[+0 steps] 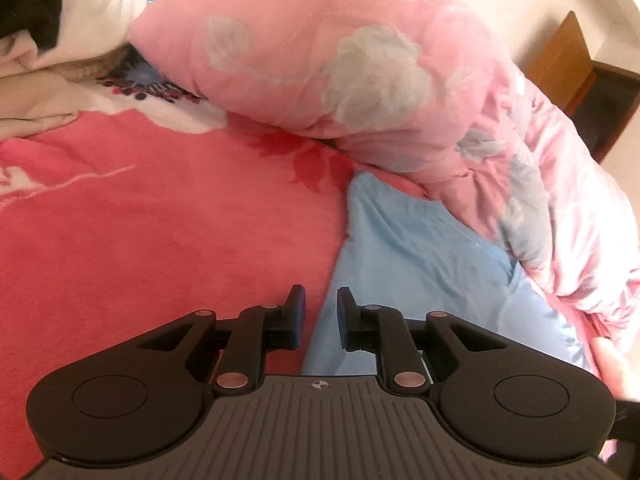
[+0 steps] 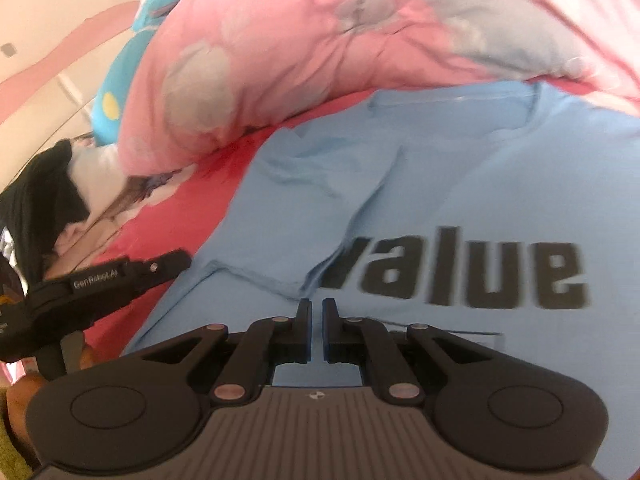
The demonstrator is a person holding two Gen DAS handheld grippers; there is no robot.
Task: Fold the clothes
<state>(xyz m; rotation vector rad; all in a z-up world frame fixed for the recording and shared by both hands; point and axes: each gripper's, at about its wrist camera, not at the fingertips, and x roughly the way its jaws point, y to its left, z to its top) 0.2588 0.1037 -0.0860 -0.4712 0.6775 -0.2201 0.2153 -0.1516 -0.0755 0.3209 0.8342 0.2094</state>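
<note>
While over blue shirt [image 2: 460, 184], both jaws narrowly parted.

Both rigs look the same tbh: matte black plastic left gripper [image 1: 321, 312] and right gripper [image 2: 317, 320], each with a ribbed grey base, small crosshair mark, round coppery pivot screws and big circular caps. White "GenRobot.AI" lettering runs along the left one's side.

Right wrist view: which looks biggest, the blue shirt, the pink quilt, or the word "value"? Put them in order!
1 and 2. Blue shirt and pink quilt: both fill much of the picture and run off its edge, so I can't rank them.
3. The word "value": clearly smallest, printed on the shirt.
</note>
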